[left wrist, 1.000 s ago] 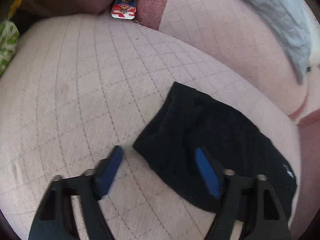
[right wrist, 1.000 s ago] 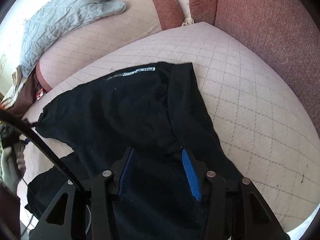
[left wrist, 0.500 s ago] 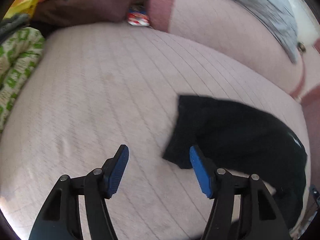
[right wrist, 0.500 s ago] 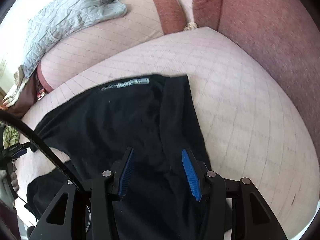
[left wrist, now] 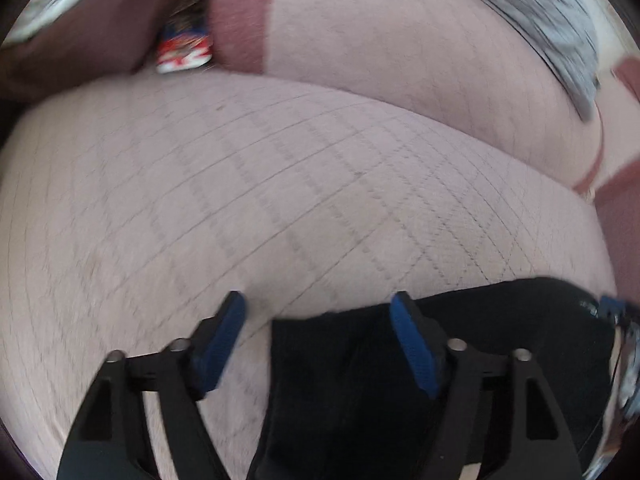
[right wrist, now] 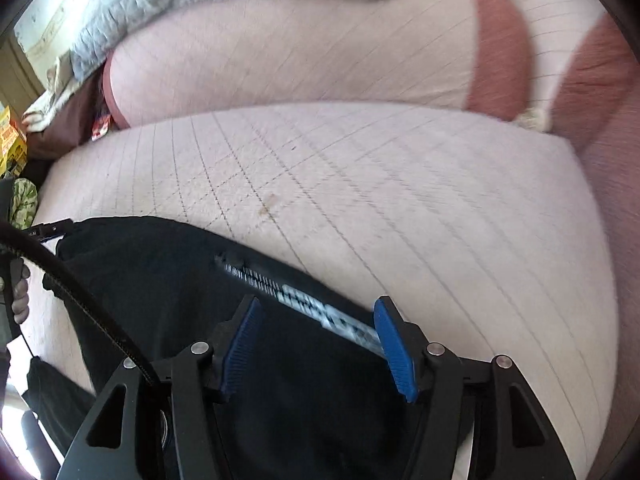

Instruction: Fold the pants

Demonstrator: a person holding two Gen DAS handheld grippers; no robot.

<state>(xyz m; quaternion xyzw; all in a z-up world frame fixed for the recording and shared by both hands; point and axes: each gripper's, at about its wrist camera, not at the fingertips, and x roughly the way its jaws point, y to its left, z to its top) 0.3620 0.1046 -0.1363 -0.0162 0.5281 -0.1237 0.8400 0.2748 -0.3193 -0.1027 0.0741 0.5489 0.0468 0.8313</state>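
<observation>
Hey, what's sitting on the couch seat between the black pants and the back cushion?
Nothing: in the right wrist view only bare quilted seat lies between the black pants and the back cushion.

Quilted pink sofa seat [right wrist: 400, 200]
Black pants [right wrist: 168, 280] lie flat on the seat's near edge; a red-and-blue packet [left wrist: 184, 50] sits at its far-left corner.

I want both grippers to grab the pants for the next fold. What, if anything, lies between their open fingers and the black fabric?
Nothing visible does. The left gripper and right gripper, jaws just opened wider, hang directly over the black pants on the quilted cushion.
</observation>
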